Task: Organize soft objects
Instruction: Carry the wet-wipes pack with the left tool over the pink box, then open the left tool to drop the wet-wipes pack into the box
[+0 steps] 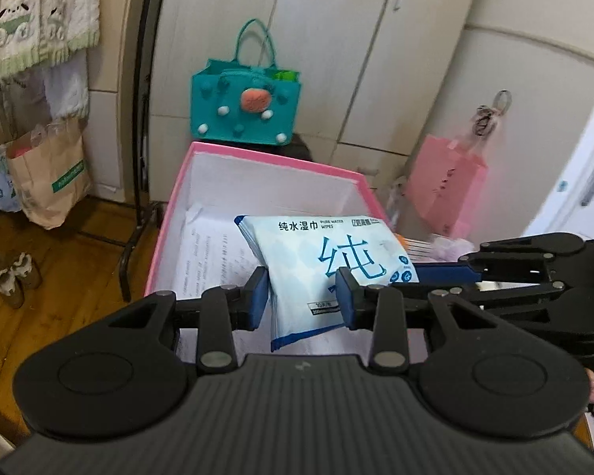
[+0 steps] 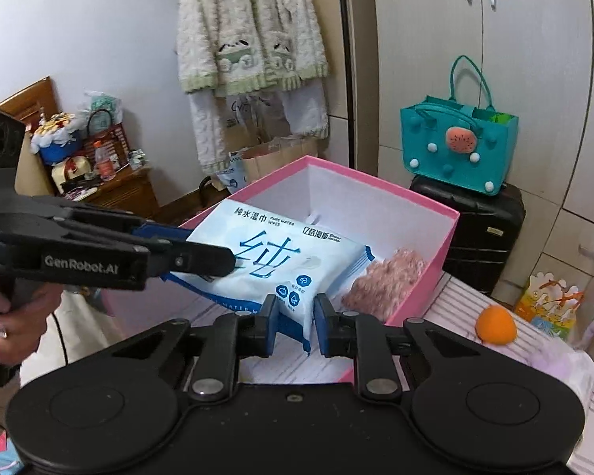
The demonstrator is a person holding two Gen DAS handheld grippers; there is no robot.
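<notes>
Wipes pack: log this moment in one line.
wipes pack over pink box | left gripper gripping | right gripper gripping | pink fluffy item in box

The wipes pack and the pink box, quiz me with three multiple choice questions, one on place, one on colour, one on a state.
1. Where is the wipes pack?
A. Held over the open pink box
B. Inside the teal tote bag
C. On the wooden floor

2. What colour is the ball on the striped surface beside the box?
A. Green
B. Orange
C. Black

3. How is the pack held?
A. By neither tongs
B. By the left tongs only
C. By both the left tongs and the right tongs

Answers:
1 A, the pack hangs above the box's white interior.
2 B, the right wrist view shows it orange.
3 C, each wrist view shows its blue pads pinching a pack edge.
</notes>
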